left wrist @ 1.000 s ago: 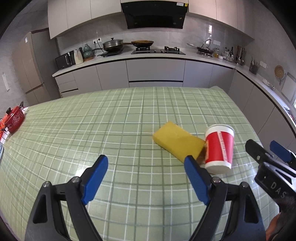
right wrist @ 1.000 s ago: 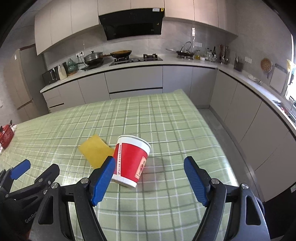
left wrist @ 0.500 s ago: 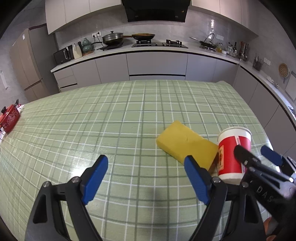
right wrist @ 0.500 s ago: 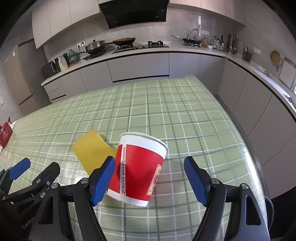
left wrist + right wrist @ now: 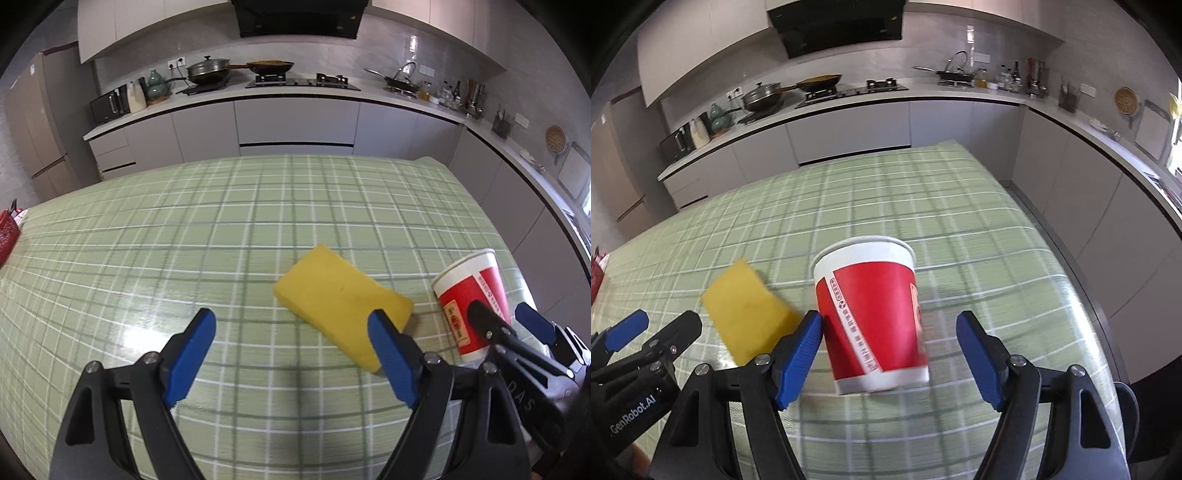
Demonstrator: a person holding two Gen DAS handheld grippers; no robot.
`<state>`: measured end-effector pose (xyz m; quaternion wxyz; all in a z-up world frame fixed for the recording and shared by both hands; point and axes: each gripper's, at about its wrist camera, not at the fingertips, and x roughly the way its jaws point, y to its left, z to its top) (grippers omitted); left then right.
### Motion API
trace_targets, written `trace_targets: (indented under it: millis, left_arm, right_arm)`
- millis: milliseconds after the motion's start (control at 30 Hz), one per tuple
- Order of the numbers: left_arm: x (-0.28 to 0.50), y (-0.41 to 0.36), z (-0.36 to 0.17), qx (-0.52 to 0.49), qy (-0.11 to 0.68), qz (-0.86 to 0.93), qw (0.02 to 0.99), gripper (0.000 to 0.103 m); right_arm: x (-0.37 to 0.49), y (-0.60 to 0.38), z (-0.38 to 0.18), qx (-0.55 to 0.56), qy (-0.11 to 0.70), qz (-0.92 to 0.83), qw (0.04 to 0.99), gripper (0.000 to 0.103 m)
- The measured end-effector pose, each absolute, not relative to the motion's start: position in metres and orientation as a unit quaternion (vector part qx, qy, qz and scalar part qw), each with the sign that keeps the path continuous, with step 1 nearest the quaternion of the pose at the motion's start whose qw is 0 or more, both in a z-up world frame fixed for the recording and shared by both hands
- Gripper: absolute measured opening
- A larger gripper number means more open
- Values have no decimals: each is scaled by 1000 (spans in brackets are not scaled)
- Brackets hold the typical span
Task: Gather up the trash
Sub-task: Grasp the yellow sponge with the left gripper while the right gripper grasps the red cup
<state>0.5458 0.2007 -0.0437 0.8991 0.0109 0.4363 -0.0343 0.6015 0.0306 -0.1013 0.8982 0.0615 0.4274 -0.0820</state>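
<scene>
A red and white paper cup (image 5: 875,317) stands upright on the green checked tablecloth (image 5: 923,206). My right gripper (image 5: 890,354) is open, its blue fingers on either side of the cup's lower half, the left finger close to the cup wall. A yellow sponge (image 5: 341,304) lies flat just left of the cup (image 5: 471,299). My left gripper (image 5: 291,358) is open and empty above the cloth, its right finger over the sponge's near corner. The sponge also shows in the right wrist view (image 5: 748,317).
A red object (image 5: 5,234) sits at the table's far left edge. The table's right edge drops off just past the cup. Kitchen counters with pans (image 5: 207,72) and a stove run along the back wall.
My right gripper has moved forward, so the cup now sits between its fingers. My left gripper has come closer to the sponge.
</scene>
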Motion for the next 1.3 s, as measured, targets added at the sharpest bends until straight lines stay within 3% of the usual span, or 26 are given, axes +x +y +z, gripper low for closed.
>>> trace_targets:
  millis: [733, 933, 1300]
  left_arm:
    - [550, 189, -46, 8, 446, -52, 894, 85]
    - [553, 177, -53, 11, 456, -52, 888, 85]
    - [553, 155, -62, 24, 465, -62, 883, 85]
  right_arm:
    - [603, 18, -101, 44, 426, -62, 902, 76]
    - [601, 5, -104, 68, 422, -52, 903, 61]
    - [595, -14, -102, 72, 414, -76, 904, 56]
